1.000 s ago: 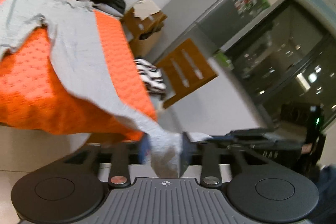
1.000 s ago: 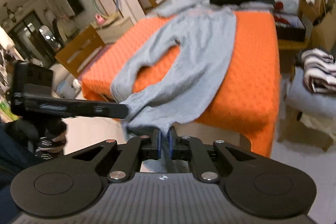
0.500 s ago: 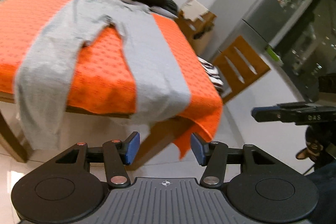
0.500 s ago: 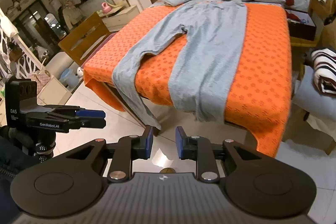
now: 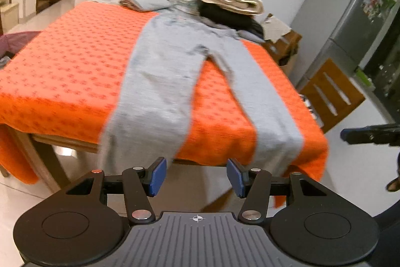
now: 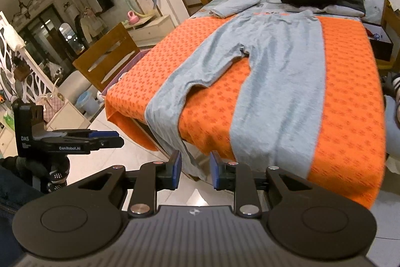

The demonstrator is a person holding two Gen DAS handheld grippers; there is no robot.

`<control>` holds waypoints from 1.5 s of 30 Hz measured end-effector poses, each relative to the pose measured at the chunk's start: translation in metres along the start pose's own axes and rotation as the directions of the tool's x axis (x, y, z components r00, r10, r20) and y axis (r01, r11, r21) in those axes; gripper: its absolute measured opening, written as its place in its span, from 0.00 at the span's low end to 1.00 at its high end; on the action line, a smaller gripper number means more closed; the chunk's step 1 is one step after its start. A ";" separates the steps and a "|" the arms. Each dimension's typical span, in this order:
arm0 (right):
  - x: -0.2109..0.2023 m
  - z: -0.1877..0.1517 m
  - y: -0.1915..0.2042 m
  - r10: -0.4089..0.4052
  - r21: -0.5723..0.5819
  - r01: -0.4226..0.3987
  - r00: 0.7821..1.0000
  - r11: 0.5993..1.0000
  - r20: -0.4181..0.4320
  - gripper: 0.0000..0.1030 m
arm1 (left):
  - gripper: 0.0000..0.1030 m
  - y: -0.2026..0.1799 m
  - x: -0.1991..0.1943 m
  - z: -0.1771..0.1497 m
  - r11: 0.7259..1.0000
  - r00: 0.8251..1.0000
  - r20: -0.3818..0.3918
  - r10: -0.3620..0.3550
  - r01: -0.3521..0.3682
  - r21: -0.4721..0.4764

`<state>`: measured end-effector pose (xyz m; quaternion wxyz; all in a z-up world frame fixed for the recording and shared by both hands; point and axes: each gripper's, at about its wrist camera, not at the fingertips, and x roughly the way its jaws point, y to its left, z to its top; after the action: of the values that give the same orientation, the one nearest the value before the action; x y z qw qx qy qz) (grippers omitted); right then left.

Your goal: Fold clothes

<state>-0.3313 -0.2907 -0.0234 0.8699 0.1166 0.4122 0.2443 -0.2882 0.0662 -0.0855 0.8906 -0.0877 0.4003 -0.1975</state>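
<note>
Below table edge (image 5: pixel 62 139), grey trousers' cuffs (image 6: pixel 197 172) hidden

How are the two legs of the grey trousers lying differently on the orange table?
The left leg bends outward and hangs well over the table edge, toward the floor. The right leg runs straight and lies mostly on the table, with only its end past the edge. Both are spread flat, unfolded, and meet at the far waistband.
</note>
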 end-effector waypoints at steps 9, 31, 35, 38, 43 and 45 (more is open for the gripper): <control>0.068 0.028 0.026 -0.017 0.043 0.018 1.000 0.999 -0.009 0.27 | 0.46 0.055 0.030 0.016 0.984 0.997 -0.001 0.072 -0.071 0.164; 0.114 0.056 0.048 -0.132 0.093 0.139 0.988 0.986 -0.084 0.29 | 0.04 0.094 0.089 0.023 0.949 0.997 -0.042 0.065 -0.049 0.312; 0.119 0.060 0.054 -0.125 0.086 0.132 0.989 0.987 -0.084 0.29 | 0.04 0.095 0.055 0.041 0.969 1.000 -0.027 -0.006 0.013 0.248; 0.126 0.062 0.059 -0.105 0.074 0.111 0.991 0.991 -0.082 0.29 | 0.04 0.096 0.022 0.055 0.978 0.999 0.005 -0.054 0.052 0.201; 0.132 0.063 0.063 -0.064 0.045 0.068 0.995 0.997 -0.079 0.29 | 0.03 0.109 -0.012 0.067 0.994 0.998 0.032 -0.055 0.051 0.095; 0.135 0.061 0.063 -0.047 0.036 0.050 0.996 0.998 -0.081 0.29 | 0.03 0.117 -0.010 0.064 0.999 1.000 0.009 -0.021 0.021 0.049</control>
<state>-0.2315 -0.1670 -0.0485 0.8560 0.1135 0.4539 0.2198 -0.2138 0.1765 -0.0731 0.8922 -0.0710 0.3902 -0.2162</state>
